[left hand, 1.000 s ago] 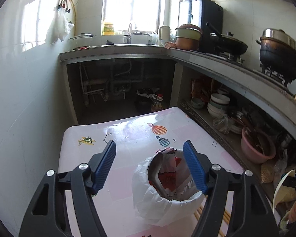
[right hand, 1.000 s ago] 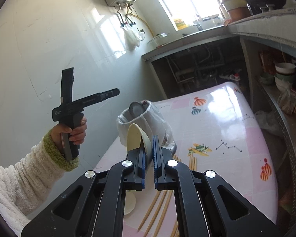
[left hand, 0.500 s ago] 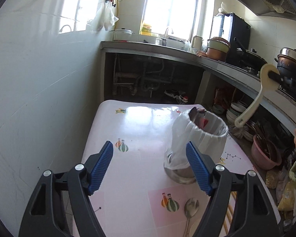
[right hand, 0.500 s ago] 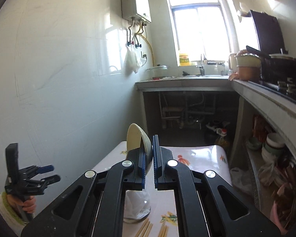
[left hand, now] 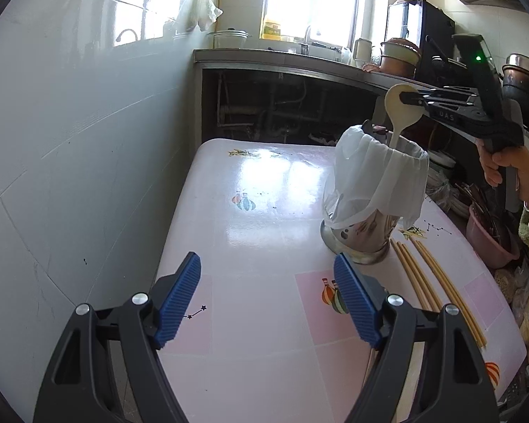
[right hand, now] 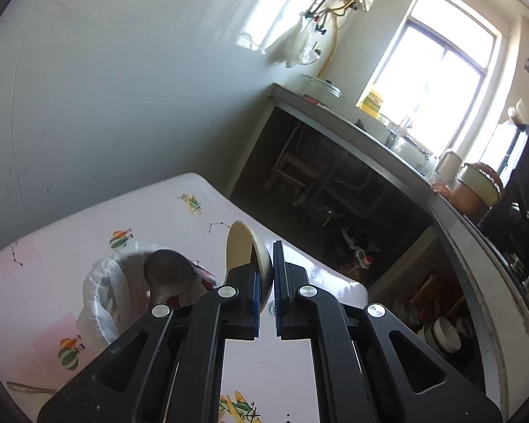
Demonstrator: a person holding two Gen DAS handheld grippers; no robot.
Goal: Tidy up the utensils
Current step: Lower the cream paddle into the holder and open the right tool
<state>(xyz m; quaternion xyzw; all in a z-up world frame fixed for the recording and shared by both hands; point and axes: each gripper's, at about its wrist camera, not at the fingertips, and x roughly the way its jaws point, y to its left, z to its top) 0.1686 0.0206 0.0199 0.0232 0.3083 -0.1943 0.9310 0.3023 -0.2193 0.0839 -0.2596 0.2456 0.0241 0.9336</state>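
- Left wrist view: the left gripper [left hand: 267,296] hangs over the near part of the pink patterned table [left hand: 264,190], its blue-padded jaws spread wide with nothing between them.
- The utensil holder [left hand: 370,208], a metal cup lined with a white plastic bag [left hand: 377,172], stands upright on the right half of the table. The bag covers its upper wall; only the metal base shows.
- The right gripper [left hand: 411,98] comes in from the right above the holder, pinching the bowl end of a cream plastic spoon [left hand: 402,112]. The spoon's handle points down and passes behind the bag's rim; its lower end is hidden, so contact with the holder's bottom cannot be judged.
- The right hand [left hand: 504,165] on the grip is cut off at the right edge.
- Wooden chopsticks [left hand: 437,289] lie on the table just right of the holder's base; their near ends are partly hidden behind the left gripper's right finger.
- Right wrist view: the jaws are nearly together on the cream spoon's bowl [right hand: 245,250]; a narrow gap shows on the right side of the bowl.
- A dark metal spoon [right hand: 167,275] stands inside the bag-lined holder [right hand: 98,296], whose lower part is blocked by the gripper body.
- A thin utensil end at the near-left table edge is too cut off to identify.
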